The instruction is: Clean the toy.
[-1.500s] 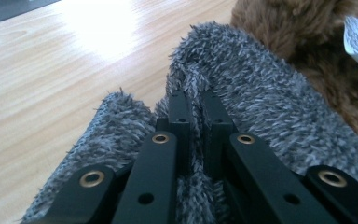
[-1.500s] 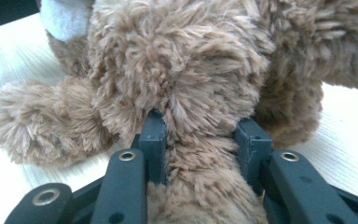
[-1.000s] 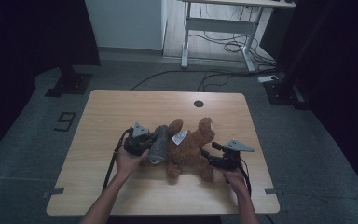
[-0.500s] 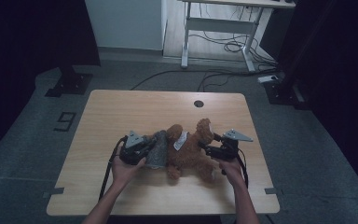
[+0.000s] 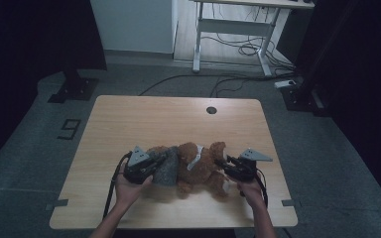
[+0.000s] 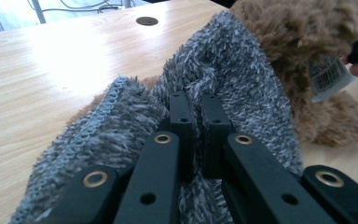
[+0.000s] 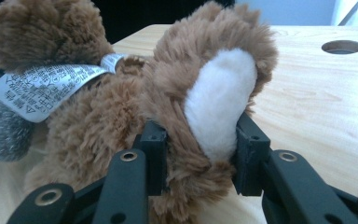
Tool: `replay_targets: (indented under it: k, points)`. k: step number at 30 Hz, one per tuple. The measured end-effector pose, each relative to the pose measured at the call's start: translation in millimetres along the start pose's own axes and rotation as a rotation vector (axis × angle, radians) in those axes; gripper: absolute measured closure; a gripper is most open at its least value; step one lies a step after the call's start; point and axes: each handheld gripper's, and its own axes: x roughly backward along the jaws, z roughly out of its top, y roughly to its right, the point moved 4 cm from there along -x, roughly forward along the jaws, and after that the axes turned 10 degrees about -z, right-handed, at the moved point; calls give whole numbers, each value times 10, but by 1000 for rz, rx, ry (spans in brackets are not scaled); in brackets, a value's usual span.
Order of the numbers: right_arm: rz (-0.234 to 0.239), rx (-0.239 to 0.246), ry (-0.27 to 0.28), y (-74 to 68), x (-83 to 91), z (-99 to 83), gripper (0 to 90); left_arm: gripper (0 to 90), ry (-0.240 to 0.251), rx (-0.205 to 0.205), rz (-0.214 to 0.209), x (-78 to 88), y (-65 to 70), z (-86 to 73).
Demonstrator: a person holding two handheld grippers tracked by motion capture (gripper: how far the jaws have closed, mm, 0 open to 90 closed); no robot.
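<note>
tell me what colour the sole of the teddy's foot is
White sole, clearest in the right gripper view.

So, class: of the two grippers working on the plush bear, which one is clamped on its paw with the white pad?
The right gripper: its jaws squeeze the brown teddy bear's white-soled paw. The left gripper instead pinches the grey fuzzy garment.

Wooden bench (image 5: 144,119), light top, round cable hole (image 5: 211,110) near the far edge. Grey tape strips (image 5: 56,204) at both near corners. Floor (image 5: 39,129) is grey carpet with a "9" marked in tape (image 5: 69,129) left of the bench. Dark curtains (image 5: 30,34) on both sides, black stand base (image 5: 73,89) far left. White wall panel (image 5: 131,25) at the back, beside it a white desk frame (image 5: 233,29) with loose cables (image 5: 238,49) under it. Power strip (image 5: 285,83) far right. Dim overall, brightest at the back.
</note>
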Motion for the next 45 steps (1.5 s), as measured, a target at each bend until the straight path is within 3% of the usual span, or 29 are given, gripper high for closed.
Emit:
replay_targets:
  k: [7,14,18,22,23,25,28,33,37,40,45]
  points:
    - [-26,77,6,-32,42,-44,656,852,-2,42,-44,91,-7,87]
    - [-45,153,55,-35,66,-68,671,847,51,44,-53,169,-57,546]
    - [-50,170,63,-39,64,-69,671,848,59,31,-95,5,58,776]
    - [-53,168,65,-37,57,-70,671,848,13,12,-130,-331,207,882]
    - [-53,168,65,-38,57,-71,671,848,-10,15,-135,-429,226,876]
    - [-55,169,65,-39,62,-72,670,848,-57,-3,-100,-602,231,820]
    - [-72,167,59,-20,67,-79,670,850,-62,10,-85,-665,172,727]
    - [-69,148,47,10,59,-87,670,851,-72,51,-37,-483,-55,554]
    - [-62,135,42,8,56,-89,669,850,-51,105,-47,-275,-228,378]
    - [-56,134,37,-6,47,-96,669,850,-23,116,-42,-132,-276,312]
    - [-57,131,34,-5,45,-106,668,850,15,114,1,87,-351,227]
